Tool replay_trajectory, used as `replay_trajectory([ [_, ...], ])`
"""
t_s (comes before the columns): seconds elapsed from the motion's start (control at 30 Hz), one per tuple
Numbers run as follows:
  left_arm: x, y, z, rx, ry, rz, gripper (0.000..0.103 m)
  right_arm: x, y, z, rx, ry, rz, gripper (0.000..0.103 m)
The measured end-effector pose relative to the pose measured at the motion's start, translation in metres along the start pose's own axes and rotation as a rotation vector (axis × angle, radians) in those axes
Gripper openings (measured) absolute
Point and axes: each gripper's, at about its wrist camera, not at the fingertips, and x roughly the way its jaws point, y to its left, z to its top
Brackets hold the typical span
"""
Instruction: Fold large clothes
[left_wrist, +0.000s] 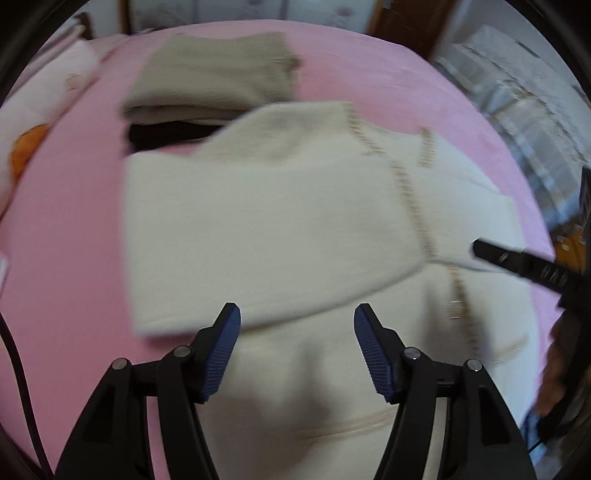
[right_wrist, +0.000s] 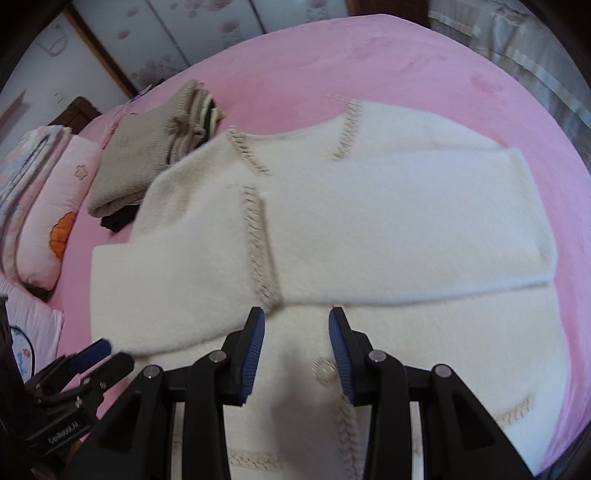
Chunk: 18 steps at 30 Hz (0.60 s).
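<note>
A large cream fleece cardigan (right_wrist: 369, 229) with beige stitched trim lies flat on the pink bed (right_wrist: 369, 66), both sleeves folded across its chest. It also shows in the left wrist view (left_wrist: 266, 229). My left gripper (left_wrist: 297, 317) is open and empty, just above the garment's lower body. It appears in the right wrist view (right_wrist: 105, 354) at the cardigan's left edge. My right gripper (right_wrist: 296, 317) is open and empty over the front placket, beside a round button (right_wrist: 323, 371). One right fingertip (left_wrist: 480, 249) shows at the right of the left wrist view.
A stack of folded clothes (right_wrist: 147, 147), beige on top with dark items beneath, sits behind the cardigan, also in the left wrist view (left_wrist: 218, 81). Pink pillows (right_wrist: 48, 206) lie at the left. Wardrobe doors (right_wrist: 207, 26) and a curtain (right_wrist: 524, 48) stand beyond the bed.
</note>
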Motion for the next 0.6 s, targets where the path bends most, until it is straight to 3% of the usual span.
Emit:
replay_trajectory([
  [0.07,0.001,0.029,-0.011,-0.058,0.021,0.091,0.063,0.014,0.009,0.015,-0.027,0.013,0.035,0.054],
  [0.17,0.012,0.061,-0.021,-0.153,0.056,0.157,0.063,0.037,0.026,0.039,-0.093,0.005,0.04,0.054],
  [0.4,0.04,0.083,-0.027,-0.271,0.025,0.177,0.063,0.107,0.045,0.071,-0.112,0.082,0.071,0.054],
  [0.43,0.046,0.081,-0.023,-0.282,0.025,0.179,0.063,0.11,0.05,0.07,-0.132,0.083,0.075,0.043],
  [0.47,0.05,0.078,-0.018,-0.29,0.026,0.183,0.063,0.109,0.059,0.066,-0.184,0.094,0.087,0.018],
  [0.53,0.058,0.069,-0.014,-0.301,0.026,0.195,0.063,0.088,0.079,0.06,-0.284,0.052,0.093,0.014],
  [0.6,0.063,0.063,-0.012,-0.288,0.022,0.22,0.062,0.055,0.091,0.058,-0.347,-0.005,0.161,0.014],
])
